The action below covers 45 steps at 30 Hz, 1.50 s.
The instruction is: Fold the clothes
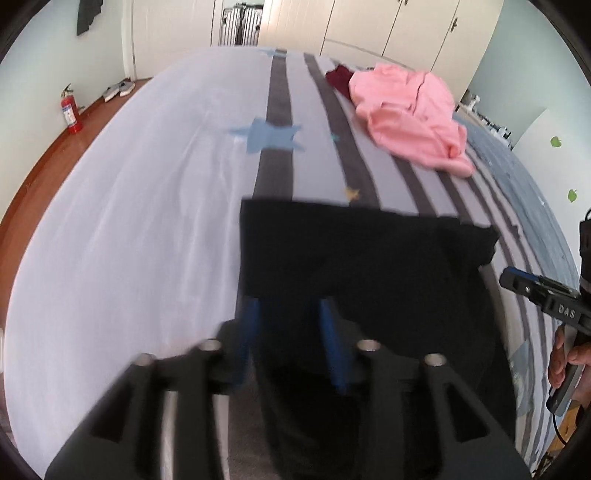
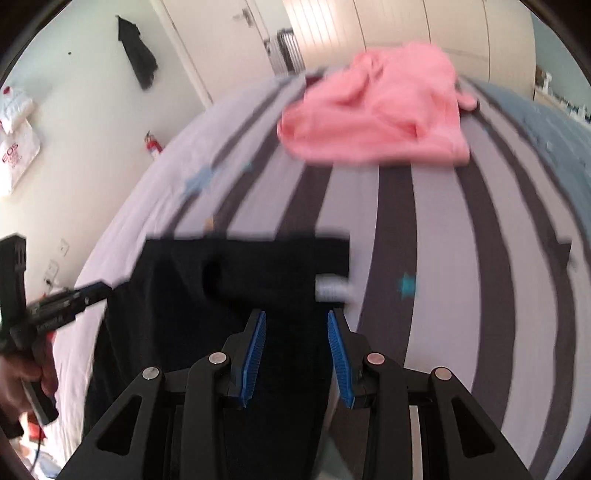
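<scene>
A black garment (image 1: 369, 266) lies flat on the striped bed near me, its far edge straight; it also shows in the right wrist view (image 2: 240, 273). My left gripper (image 1: 290, 306) is open, its blue pads over the garment's left part. My right gripper (image 2: 297, 315) is open above the garment's right part, with cloth showing between the pads. Each gripper shows at the edge of the other's view: the right one (image 1: 517, 284), the left one (image 2: 92, 290). A pink garment (image 1: 410, 114) lies crumpled at the far side of the bed and shows in the right wrist view too (image 2: 373, 110).
A dark red cloth (image 1: 338, 77) lies beside the pink garment. The bed sheet (image 1: 129, 221) is pale lilac with grey stripes and blue stars. A fire extinguisher (image 1: 72, 110) stands on the wooden floor at left. Wardrobe doors (image 1: 388, 26) stand behind the bed.
</scene>
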Motion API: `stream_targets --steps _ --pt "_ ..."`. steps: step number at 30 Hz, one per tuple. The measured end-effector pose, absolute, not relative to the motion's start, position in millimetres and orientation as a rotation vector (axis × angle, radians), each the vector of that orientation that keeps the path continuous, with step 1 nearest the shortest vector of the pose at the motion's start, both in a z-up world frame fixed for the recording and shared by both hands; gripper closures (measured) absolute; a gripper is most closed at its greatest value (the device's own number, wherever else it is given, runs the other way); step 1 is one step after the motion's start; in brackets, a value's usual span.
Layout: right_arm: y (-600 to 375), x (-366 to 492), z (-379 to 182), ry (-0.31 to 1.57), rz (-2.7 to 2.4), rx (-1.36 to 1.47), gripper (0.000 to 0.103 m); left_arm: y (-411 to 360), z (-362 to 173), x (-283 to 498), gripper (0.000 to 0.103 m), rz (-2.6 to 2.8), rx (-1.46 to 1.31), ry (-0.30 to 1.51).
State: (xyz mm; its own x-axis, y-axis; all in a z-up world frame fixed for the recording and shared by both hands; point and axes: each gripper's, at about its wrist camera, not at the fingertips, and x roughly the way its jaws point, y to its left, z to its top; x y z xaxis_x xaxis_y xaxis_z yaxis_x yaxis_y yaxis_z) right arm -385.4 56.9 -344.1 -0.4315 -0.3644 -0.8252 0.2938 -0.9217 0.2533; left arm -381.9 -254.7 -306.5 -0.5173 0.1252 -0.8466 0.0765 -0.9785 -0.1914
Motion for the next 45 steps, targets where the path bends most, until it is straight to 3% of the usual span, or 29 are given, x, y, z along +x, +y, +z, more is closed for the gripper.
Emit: stream_targets --steps 1,6,8,11,13,21,25,31,39,45 --pt "56 -384 -348 -0.098 -2.364 1.397 0.071 -256 -310 -381 0.051 2.691 -1.535 -0.319" --pt "48 -396 -353 -0.111 -2.380 1.371 0.072 -253 -317 -386 0.051 2.677 -1.517 -0.289" --pt "44 -409 -349 -0.130 -2.390 1.355 0.071 -249 -319 -392 0.065 2.662 -1.523 -0.267" --pt "36 -431 -349 -0.097 -2.421 1.372 0.073 -246 -323 -398 0.070 2.653 -1.545 -0.225" --pt "38 -450 -358 -0.103 -2.434 1.437 0.084 -247 -325 -400 0.070 2.651 -1.552 -0.246" --pt "48 -481 -381 -0.192 -2.344 1.535 0.083 -255 -327 -399 0.070 2.654 -1.544 -0.343" --pt "68 -479 -375 -0.306 -2.291 1.541 0.078 -260 -318 -396 0.070 2.668 -1.498 -0.384" --pt "76 -459 -353 -0.171 -2.421 1.455 0.077 -262 -306 -397 0.070 2.721 -1.451 -0.350" --pt "-9 -439 -341 0.021 -2.300 1.243 0.079 -248 -303 -400 0.070 2.734 -1.395 -0.278" --pt "-28 -454 -381 0.112 -2.346 1.325 0.082 -236 -335 -411 0.072 2.686 -1.491 -0.185"
